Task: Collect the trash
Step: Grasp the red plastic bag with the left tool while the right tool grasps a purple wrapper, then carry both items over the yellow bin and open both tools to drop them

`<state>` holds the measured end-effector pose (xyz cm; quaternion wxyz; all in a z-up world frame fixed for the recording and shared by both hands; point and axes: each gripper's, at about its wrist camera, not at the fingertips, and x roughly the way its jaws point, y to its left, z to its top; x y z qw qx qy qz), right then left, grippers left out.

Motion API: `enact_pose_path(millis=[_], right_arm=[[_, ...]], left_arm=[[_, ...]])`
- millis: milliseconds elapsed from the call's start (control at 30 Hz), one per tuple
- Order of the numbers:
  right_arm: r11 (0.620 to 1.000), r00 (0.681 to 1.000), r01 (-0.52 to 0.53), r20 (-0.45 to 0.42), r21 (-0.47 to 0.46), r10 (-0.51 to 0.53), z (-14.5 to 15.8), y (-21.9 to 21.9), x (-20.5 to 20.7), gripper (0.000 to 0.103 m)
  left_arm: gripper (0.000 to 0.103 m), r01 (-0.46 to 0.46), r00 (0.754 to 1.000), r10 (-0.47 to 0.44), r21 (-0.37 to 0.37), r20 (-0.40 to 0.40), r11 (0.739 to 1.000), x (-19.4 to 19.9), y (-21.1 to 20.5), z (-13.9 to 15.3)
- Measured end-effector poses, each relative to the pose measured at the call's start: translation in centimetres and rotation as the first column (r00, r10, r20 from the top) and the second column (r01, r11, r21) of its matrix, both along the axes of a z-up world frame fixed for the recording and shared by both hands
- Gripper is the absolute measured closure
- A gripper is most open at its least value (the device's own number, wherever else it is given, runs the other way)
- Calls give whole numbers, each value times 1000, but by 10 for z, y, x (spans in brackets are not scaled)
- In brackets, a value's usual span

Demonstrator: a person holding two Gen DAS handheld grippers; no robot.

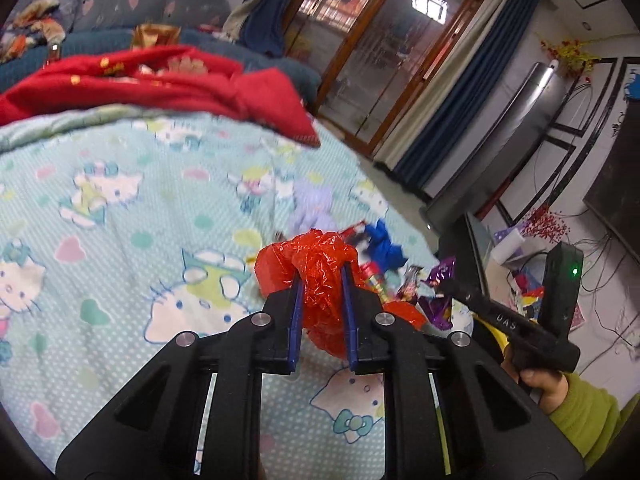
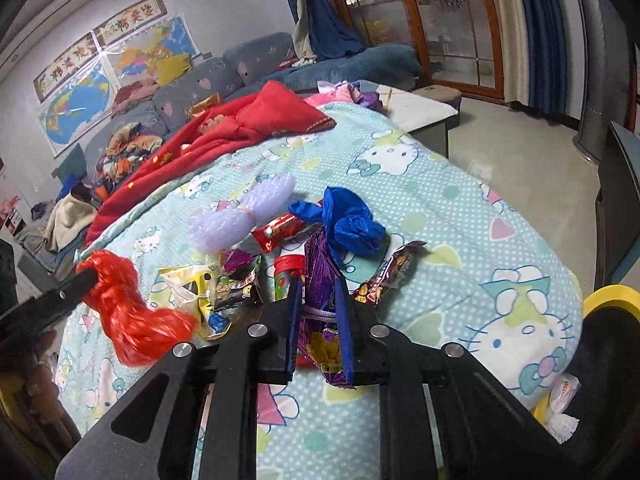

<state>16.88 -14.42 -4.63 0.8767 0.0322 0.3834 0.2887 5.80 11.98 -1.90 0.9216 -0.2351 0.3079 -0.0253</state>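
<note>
My left gripper [image 1: 323,280] is shut on a crumpled red plastic bag [image 1: 316,272] and holds it above the Hello Kitty blanket [image 1: 120,208]; the bag also shows in the right wrist view [image 2: 128,312]. My right gripper [image 2: 318,284] is shut on a purple snack wrapper [image 2: 320,312]; in the left wrist view it [image 1: 442,286] sits to the right, with the wrapper [image 1: 438,300]. Loose trash lies ahead: a blue plastic bag [image 2: 348,224], a pale purple bubble wrap piece [image 2: 244,216], a red candy wrapper [image 2: 276,232], a dark snack wrapper [image 2: 388,272] and a yellow-black wrapper [image 2: 212,296].
A red cloth [image 2: 224,136] lies across the far side of the blanket. A grey sofa [image 2: 200,84] with piled clothes stands behind. A black bin with a yellow rim [image 2: 612,300] is at the right edge. A low white table [image 2: 420,108] stands beyond the bed.
</note>
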Motion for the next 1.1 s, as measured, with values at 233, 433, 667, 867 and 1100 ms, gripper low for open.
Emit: enact_pose_path(millis=[233,433,667,867,1100], right_arm=[[999,999,27,38,25,-28,19,-24,-9,87],[996,995,80,61,41,-83,33,-59,-17,87],[984,982,168,78,54,-172,39,-105,-24,87],[964,957,261,117,55,-266,44,-142,-32,87],[934,920,353,160,54,-357,48,-177,-43,87]], left_arm=[[92,31,999,-32,33,29,999,6,-19,13],[92,113,992,-118,85,49,990,21,-57,21],[92,213,974,-221,140,45,967,43,-110,22],[92,290,952,-302,173,49,941,57,-148,26],[92,362,924,-379,199,56,911,73,-188,29]])
